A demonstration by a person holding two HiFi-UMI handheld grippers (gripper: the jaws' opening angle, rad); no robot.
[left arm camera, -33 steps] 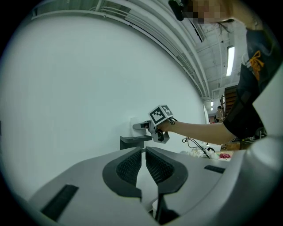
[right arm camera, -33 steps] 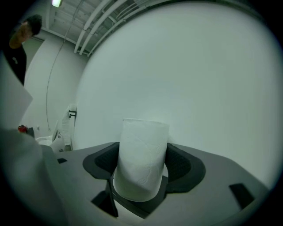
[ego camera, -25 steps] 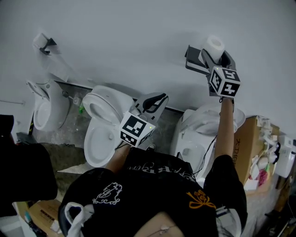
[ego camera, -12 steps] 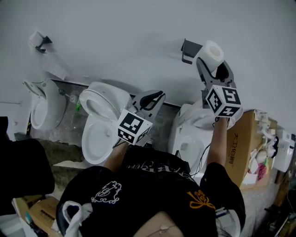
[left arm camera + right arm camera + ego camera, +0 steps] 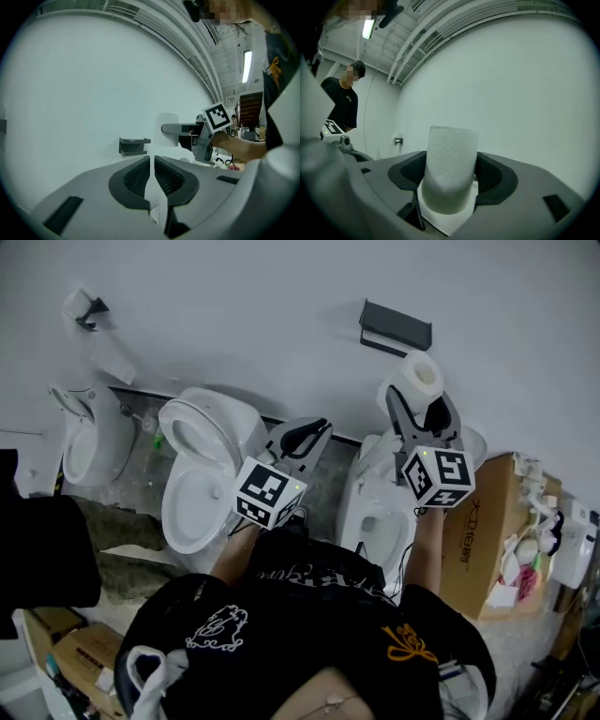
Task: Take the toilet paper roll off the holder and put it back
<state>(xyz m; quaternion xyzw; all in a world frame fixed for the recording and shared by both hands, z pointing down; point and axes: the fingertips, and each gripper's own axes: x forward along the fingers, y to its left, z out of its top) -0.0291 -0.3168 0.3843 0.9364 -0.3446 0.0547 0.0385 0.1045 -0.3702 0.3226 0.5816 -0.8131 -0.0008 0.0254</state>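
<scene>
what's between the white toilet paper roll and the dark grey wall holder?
Nothing. Head view shows only bare white wall between the white toilet paper roll, clamped in the right gripper, and the dark grey wall holder.

Noted: three toilets across mid-frame; two wall holders upper left and upper centre; two grippers; one toilet paper roll plainly visible.

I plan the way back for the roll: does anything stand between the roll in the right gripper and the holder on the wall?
Nothing visible does. The right gripper is shut on the roll, apart from the holder; only bare wall shows between them. The left gripper, shut, is off to the left.
</scene>
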